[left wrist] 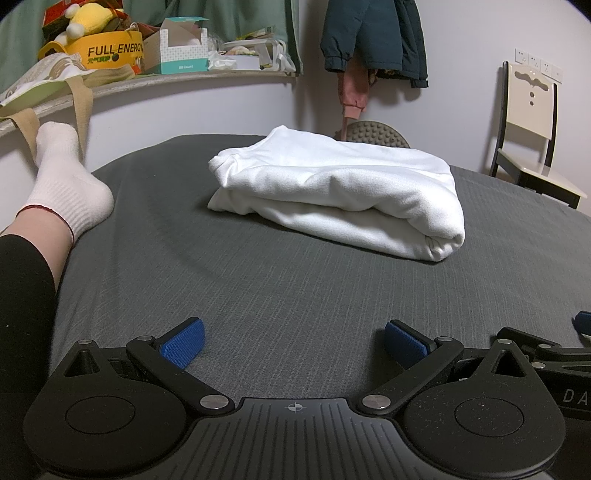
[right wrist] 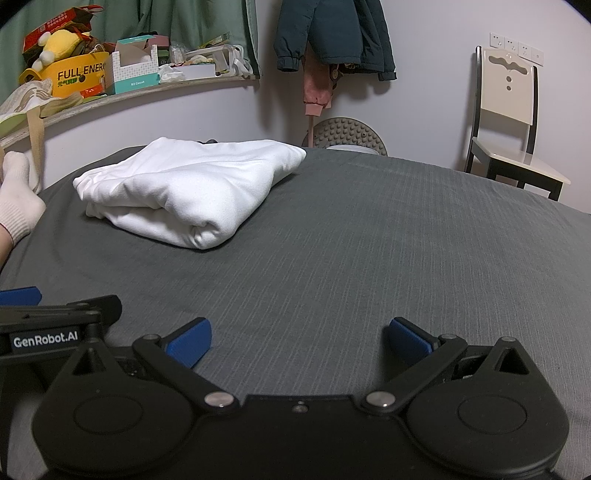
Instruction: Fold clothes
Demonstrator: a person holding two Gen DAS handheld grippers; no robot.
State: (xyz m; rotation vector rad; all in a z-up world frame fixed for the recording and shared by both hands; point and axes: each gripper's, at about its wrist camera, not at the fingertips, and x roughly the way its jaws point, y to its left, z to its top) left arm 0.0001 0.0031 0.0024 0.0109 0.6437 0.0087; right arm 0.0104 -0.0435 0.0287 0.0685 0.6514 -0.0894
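Observation:
A white garment (left wrist: 340, 192) lies folded into a thick bundle on the grey bed sheet (left wrist: 258, 280); the right wrist view shows the same white garment (right wrist: 184, 188) to the left of centre. My left gripper (left wrist: 294, 343) stands open low over the sheet, well short of the bundle, with nothing between its blue pads (left wrist: 184, 341). Equally empty, my right gripper (right wrist: 300, 341) is open beside it, and its blue pads (right wrist: 192, 345) are spread wide. Part of the right gripper's frame (left wrist: 546, 350) shows at the right edge of the left wrist view.
A person's leg with a white sock (left wrist: 62, 177) rests on the bed at the left. A cluttered shelf (left wrist: 155, 75) runs along the back wall. Coats (left wrist: 373, 33) hang on the wall, a chair (left wrist: 528, 129) stands at the right, and a studded round cushion (right wrist: 345, 134) sits behind the bed.

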